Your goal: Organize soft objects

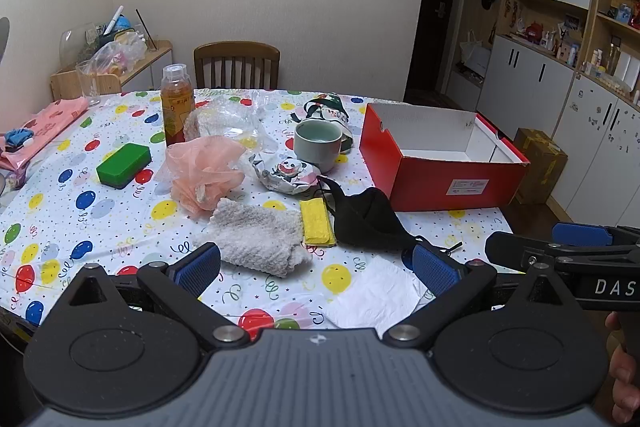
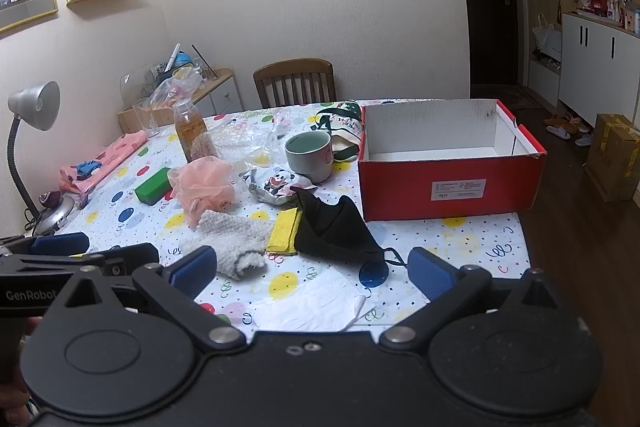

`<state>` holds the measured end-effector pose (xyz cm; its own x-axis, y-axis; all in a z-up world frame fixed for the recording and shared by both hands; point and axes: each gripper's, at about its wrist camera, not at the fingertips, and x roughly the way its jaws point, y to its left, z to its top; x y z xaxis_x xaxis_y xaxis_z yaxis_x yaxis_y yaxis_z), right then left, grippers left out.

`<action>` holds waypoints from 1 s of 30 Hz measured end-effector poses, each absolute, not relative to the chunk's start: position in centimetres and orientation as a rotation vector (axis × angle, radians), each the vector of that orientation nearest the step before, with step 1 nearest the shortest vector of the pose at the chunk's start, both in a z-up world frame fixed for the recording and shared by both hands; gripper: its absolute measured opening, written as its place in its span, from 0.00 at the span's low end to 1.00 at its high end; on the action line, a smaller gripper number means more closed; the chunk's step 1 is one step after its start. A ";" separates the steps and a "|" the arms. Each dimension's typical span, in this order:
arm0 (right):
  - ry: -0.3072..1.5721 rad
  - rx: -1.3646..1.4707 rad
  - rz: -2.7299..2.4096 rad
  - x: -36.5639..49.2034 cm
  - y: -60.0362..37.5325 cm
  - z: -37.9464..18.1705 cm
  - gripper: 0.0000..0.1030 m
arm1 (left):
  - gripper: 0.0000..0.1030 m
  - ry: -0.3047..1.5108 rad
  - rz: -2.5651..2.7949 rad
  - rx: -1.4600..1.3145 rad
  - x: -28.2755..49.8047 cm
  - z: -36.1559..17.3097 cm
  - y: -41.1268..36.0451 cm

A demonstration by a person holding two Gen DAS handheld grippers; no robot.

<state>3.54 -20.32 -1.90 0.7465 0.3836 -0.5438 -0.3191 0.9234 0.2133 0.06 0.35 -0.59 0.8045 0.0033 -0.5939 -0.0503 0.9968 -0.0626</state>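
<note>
On the balloon-print table lie a grey fuzzy cloth [image 1: 256,237] [image 2: 232,239], a yellow sponge [image 1: 317,221] [image 2: 285,231], a black face mask [image 1: 368,219] [image 2: 334,227], a pink mesh pouf [image 1: 204,173] [image 2: 204,187], a green sponge [image 1: 124,165] [image 2: 153,185] and a panda-print pouch [image 1: 286,173] [image 2: 276,185]. An open red box [image 1: 436,179] [image 2: 448,183] stands at the right, empty. My left gripper [image 1: 316,265] is open and empty, just short of the cloth. My right gripper [image 2: 310,269] is open and empty, near the mask and a white tissue [image 2: 316,301] [image 1: 372,295].
A celadon cup [image 1: 318,143] [image 2: 310,155], a bottle [image 1: 177,103] [image 2: 190,129], crumpled clear plastic [image 1: 228,121] and a green-white bag [image 1: 328,109] stand behind the soft things. Pink cloth [image 1: 48,127] lies at the far left. A desk lamp [image 2: 30,115] and a chair [image 1: 236,65] border the table.
</note>
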 end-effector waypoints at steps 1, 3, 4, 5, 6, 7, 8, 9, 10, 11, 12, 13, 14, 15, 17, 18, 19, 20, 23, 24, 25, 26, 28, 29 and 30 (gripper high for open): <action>0.617 0.109 0.385 3.5 -20.2 -1.9 0.99 | 1.00 0.635 0.029 -0.077 0.1 -0.6 0.4; 0.619 0.109 0.386 3.6 -20.3 -1.9 0.99 | 1.00 0.636 0.029 -0.077 0.1 -0.6 0.4; 0.618 0.109 0.385 3.6 -20.3 -1.9 0.99 | 1.00 0.635 0.028 -0.078 0.1 -0.6 0.4; 0.618 0.109 0.385 3.6 -20.4 -1.9 0.99 | 1.00 0.635 0.028 -0.077 0.1 -0.6 0.3; 0.617 0.109 0.385 3.6 -20.3 -1.9 0.99 | 1.00 0.635 0.028 -0.078 0.2 -0.5 0.3; 0.618 0.109 0.385 3.6 -20.2 -1.8 0.99 | 1.00 0.635 0.028 -0.078 0.2 -0.5 0.3; 0.619 0.110 0.385 3.6 -20.3 -1.8 0.99 | 1.00 0.635 0.028 -0.079 0.2 -0.5 0.3; 0.619 0.110 0.385 3.6 -20.2 -1.8 0.99 | 1.00 0.635 0.028 -0.079 0.2 -0.5 0.3; 0.619 0.110 0.385 3.6 -20.3 -1.8 0.99 | 1.00 0.636 0.027 -0.080 0.3 -0.5 0.3; 0.618 0.109 0.385 3.6 -20.2 -1.8 0.99 | 1.00 0.635 0.028 -0.079 0.2 -0.5 0.3; 0.618 0.109 0.384 3.6 -20.3 -1.8 0.99 | 1.00 0.635 0.027 -0.079 0.3 -0.5 0.2; 0.618 0.110 0.384 3.6 -20.3 -1.8 0.99 | 1.00 0.635 0.026 -0.080 0.3 -0.6 0.2; 0.619 0.111 0.385 3.6 -20.4 -1.8 0.99 | 1.00 0.635 0.027 -0.080 0.3 -0.5 0.2; 0.619 0.110 0.385 3.6 -20.3 -1.8 0.99 | 1.00 0.636 0.027 -0.080 0.4 -0.6 0.2; 0.619 0.111 0.385 3.6 -20.3 -1.7 0.99 | 1.00 0.635 0.027 -0.081 0.3 -0.6 0.2; 0.619 0.112 0.386 3.6 -20.3 -1.7 0.99 | 1.00 0.634 0.026 -0.082 0.3 -0.6 0.2; 0.619 0.112 0.385 3.6 -20.2 -1.7 0.99 | 1.00 0.634 0.025 -0.082 0.4 -0.6 0.1; 0.618 0.113 0.386 3.6 -20.2 -1.7 0.99 | 1.00 0.633 0.025 -0.082 0.4 -0.6 0.0; 0.619 0.119 0.391 3.7 -20.1 -1.7 0.99 | 1.00 0.635 0.025 -0.084 0.3 -0.6 0.0; 0.619 0.124 0.394 3.8 -20.2 -1.6 0.98 | 1.00 0.636 0.025 -0.086 0.4 -0.7 0.0; 0.621 0.126 0.397 4.0 -20.0 -1.6 0.98 | 1.00 0.637 0.025 -0.089 0.5 -0.7 -0.1; 0.622 0.128 0.399 4.0 -20.0 -1.7 0.98 | 1.00 0.640 0.024 -0.092 0.7 -0.7 -0.1; 0.625 0.127 0.398 4.2 -19.6 -1.8 0.98 | 1.00 0.648 0.019 -0.096 1.0 -0.8 -0.1; 0.627 0.127 0.397 4.3 -19.5 -2.0 0.97 | 1.00 0.651 0.014 -0.099 1.2 -1.0 0.1; 0.629 0.128 0.396 4.4 -19.3 -2.2 0.97 | 1.00 0.654 0.009 -0.105 1.1 -1.1 0.9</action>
<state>4.41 -19.31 -2.19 0.7368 0.3976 -0.5469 -0.3211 0.9175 0.2346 1.10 0.95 -1.10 0.7941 -0.0250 -0.6073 -0.0411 0.9947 -0.0946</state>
